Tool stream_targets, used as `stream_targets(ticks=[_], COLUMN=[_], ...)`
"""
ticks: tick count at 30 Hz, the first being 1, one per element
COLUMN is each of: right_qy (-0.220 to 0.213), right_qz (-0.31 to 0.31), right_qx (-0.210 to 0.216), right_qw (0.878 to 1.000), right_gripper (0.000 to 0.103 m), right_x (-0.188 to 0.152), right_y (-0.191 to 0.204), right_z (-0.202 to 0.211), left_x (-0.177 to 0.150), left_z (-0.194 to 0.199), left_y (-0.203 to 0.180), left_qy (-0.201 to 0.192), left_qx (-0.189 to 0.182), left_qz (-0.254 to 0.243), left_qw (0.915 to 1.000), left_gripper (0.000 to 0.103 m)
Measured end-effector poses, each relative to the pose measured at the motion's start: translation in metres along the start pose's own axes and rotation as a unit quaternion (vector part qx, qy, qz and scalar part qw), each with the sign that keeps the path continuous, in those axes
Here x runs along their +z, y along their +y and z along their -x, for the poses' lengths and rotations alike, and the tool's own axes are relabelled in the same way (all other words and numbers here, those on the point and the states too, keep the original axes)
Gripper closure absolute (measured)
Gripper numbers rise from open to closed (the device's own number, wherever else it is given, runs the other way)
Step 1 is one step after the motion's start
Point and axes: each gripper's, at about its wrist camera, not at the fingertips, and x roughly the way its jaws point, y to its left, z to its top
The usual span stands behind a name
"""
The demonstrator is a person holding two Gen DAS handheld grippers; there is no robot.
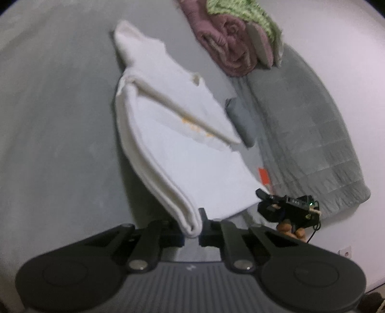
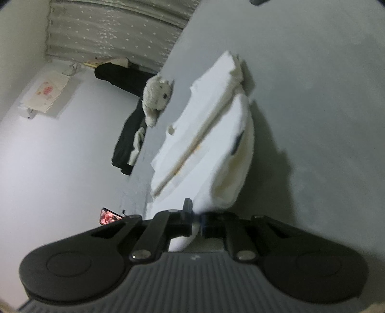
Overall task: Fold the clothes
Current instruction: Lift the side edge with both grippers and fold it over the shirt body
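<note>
White garment [image 1: 168, 134], partly folded, stretches from the upper middle of the left wrist frame down to the bottom centre, above a grey bed surface [image 1: 53, 120]. Its thick folded corner sits between the fingers of the left tool [image 1: 192, 231], which are closed on the fabric. At the lower right of the same frame the right tool [image 1: 267, 197] meets the garment's other near corner, with fingertips of a hand [image 1: 291, 228] under it; its grip is too small to read here. A folded grey blanket [image 1: 312, 134] lies along the right side, and a rolled pink towel [image 1: 231, 45] with a green knitted cloth [image 1: 243, 12] sits at the top.

From the right wrist frame, the garment [image 2: 211, 134] runs from the upper centre to the bottom centre, where the right tool [image 2: 197, 224] has its fingers pinched on a bunched white corner. A plush toy [image 2: 156, 96] rests at the bed's edge left of centre, beside dark clothing [image 2: 127, 134]. A patterned curtain [image 2: 115, 26] fills the upper left.
</note>
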Motion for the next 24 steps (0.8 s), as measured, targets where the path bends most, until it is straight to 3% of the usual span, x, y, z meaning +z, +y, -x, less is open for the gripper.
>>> stream_targets(ticks=[7,15,24], right_qy=[-0.046,-0.099,-0.144], right_qz=[0.016,0.021,0.017], right_qx=[0.030,0.047,0.044], right_qw=[0.998,0.994,0.988], right_gripper=[0.093,0.093,0.093], right_x=[0.019,0.049,0.086], right_y=[0.027,0.043,0.038], right_z=[-0.004,-0.033,-0.072], left_x=[0.019,0.052,0.086], left_z=[0.014,0.018,-0.002], left_y=[-0.002,-0.007,-0.001], left_qy=[-0.077,-0.167,-0.217], left_qx=[-0.046,-0.073,-0.040], left_qz=[0.021,0.043,0.067], left_qw=[0.9958,0.9822,0.9732], left_gripper=[0.095,0.095,0.095])
